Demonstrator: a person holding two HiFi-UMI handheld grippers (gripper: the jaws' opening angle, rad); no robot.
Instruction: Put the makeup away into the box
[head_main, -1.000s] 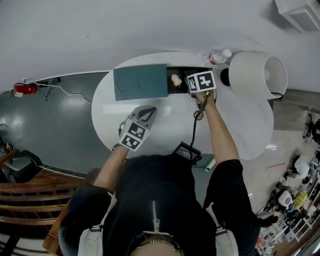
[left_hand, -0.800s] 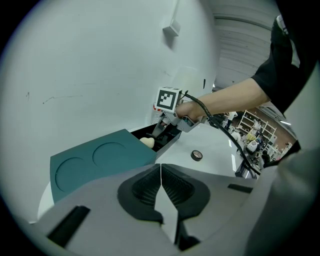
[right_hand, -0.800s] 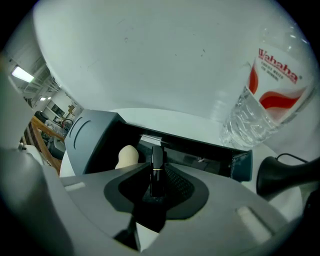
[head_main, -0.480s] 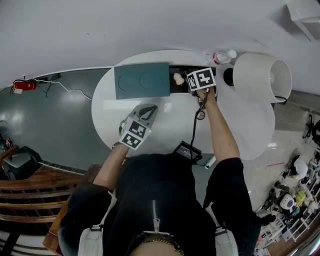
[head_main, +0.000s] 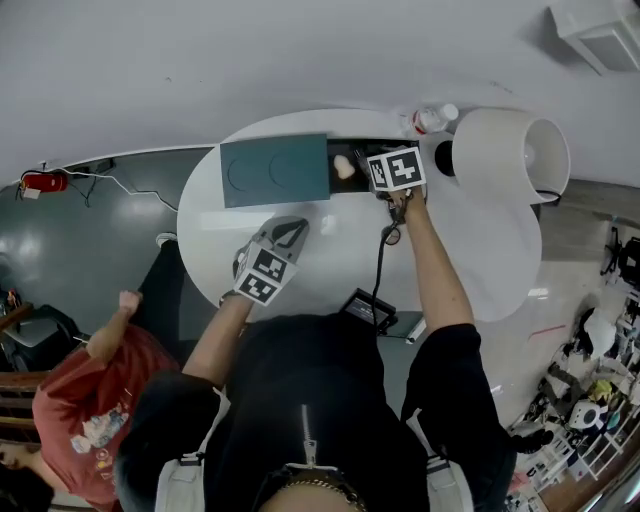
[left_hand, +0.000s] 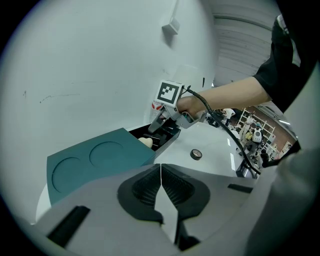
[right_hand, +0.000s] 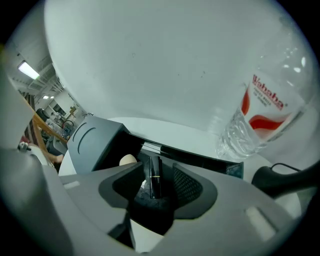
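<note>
Releasing the lipstick (right_hand: 155, 172) into the box (right_hand: 210, 161); right gripper (right_hand: 156, 186) jaws have just been opening, tube loose between them; lift straight clear; left gripper (left_hand: 160, 176) rests closed, empty.

Black lipstick (right_hand: 154, 178) rests in the open dark box (right_hand: 201, 158) (beige sponge (right_hand: 128, 160) beside it).

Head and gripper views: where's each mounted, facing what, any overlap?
Head view: on the person's head, steeply down on the table and box; torso and arms show.
Left gripper view: on the shut left tongs, across the table toward the box; right forearm shows.
Right gripper view: on the right tongs, which have just been opening with a lipstick between them, down into the box; only tongs show.
Shared: box in all three; bottle in head and right gripper views.
</note>
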